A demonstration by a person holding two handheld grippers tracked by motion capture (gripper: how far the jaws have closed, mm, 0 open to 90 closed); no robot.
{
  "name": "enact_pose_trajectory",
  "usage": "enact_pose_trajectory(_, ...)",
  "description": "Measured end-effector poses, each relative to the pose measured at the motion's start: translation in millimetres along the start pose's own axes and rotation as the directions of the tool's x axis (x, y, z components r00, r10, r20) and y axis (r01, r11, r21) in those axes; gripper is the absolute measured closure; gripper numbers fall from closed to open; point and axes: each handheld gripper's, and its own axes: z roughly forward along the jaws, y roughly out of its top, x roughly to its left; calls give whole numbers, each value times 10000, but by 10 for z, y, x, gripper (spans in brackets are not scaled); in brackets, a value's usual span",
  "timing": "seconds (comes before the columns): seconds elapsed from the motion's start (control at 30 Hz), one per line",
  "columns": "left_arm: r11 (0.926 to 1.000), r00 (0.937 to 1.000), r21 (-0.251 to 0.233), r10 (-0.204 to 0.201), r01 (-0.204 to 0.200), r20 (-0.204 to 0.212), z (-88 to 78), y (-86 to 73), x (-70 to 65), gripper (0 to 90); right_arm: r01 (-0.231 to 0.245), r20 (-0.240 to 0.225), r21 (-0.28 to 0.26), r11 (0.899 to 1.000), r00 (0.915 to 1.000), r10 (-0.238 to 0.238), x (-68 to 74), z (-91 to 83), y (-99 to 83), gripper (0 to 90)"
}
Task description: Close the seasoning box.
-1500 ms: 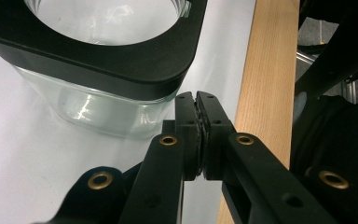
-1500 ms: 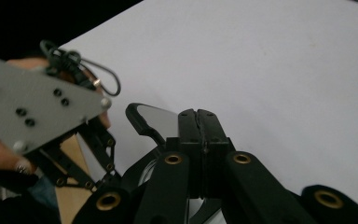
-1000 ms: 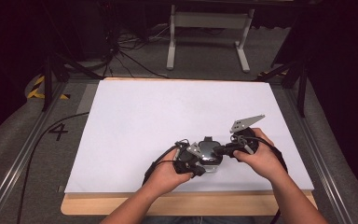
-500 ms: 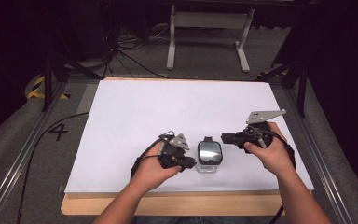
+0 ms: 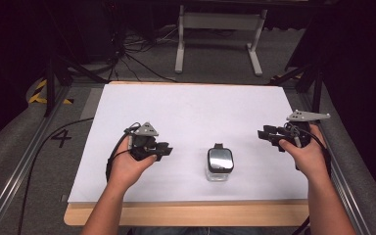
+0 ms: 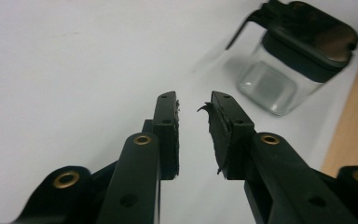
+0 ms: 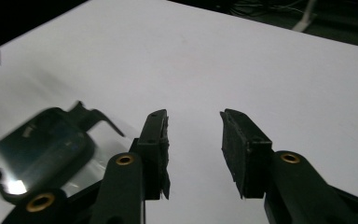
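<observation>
A small clear glass jar with a dark clip lid (image 5: 220, 164) stands on the white sheet near the front middle. It appears at the upper right of the left gripper view (image 6: 296, 60) and at the lower left of the right gripper view (image 7: 42, 149). My left gripper (image 5: 165, 151) hovers to the jar's left, apart from it. Its jaws have just been opening, with nothing between them (image 6: 194, 135). My right gripper (image 5: 265, 134) is off to the jar's right, its jaws also just opening and empty (image 7: 193, 154).
The white sheet (image 5: 191, 112) lies on a wooden board (image 5: 186, 215) with metal rails at both sides. A black cable (image 5: 39, 156) runs along the left. A white stand (image 5: 218, 29) and wires sit on the floor beyond the table.
Both grippers held the jar together a second ago; they let go and drew apart, the left to the left, the right to the right. The jar stays standing between them.
</observation>
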Motion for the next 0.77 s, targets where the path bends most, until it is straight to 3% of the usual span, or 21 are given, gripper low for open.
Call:
enact_pose_trajectory(0.03,10000,9999,3,37,-37,-109,-11,-18,59,728,0,0,0,10000,10000,0,0,0,0,592)
enact_pose_trajectory(0.07,9997,9992,-80,-253,251,-312,-4,-64,149,728,26,297,71,10000,9996,-28,-91,24,-62,558)
enact_pose_trajectory(0.17,9990,9977,-83,-446,442,-503,20,-119,256,719,-14,369,119,9999,9993,10,-179,57,-130,539)
enact_pose_trajectory(0.27,9955,9934,-69,-944,942,-654,78,-228,423,714,-296,270,151,9994,9992,291,-290,120,-227,529)
enact_pose_trajectory(0.37,9936,9900,-19,-1129,1131,-850,141,-319,548,699,-420,588,373,9984,9975,397,-409,218,-343,502)
enact_pose_trajectory(0.43,9917,9877,-23,-1283,1286,-890,183,-373,604,680,-583,872,761,9954,9949,516,-475,282,-414,499)
enact_pose_trajectory(0.53,9908,9855,-88,-1356,1354,-1016,232,-435,673,640,-384,1173,941,9948,9927,272,-558,375,-518,499)
enact_pose_trajectory(0.77,9917,9834,-319,-1279,1248,-1285,262,-457,688,498,-670,1545,922,9935,9866,522,-624,466,-625,466)
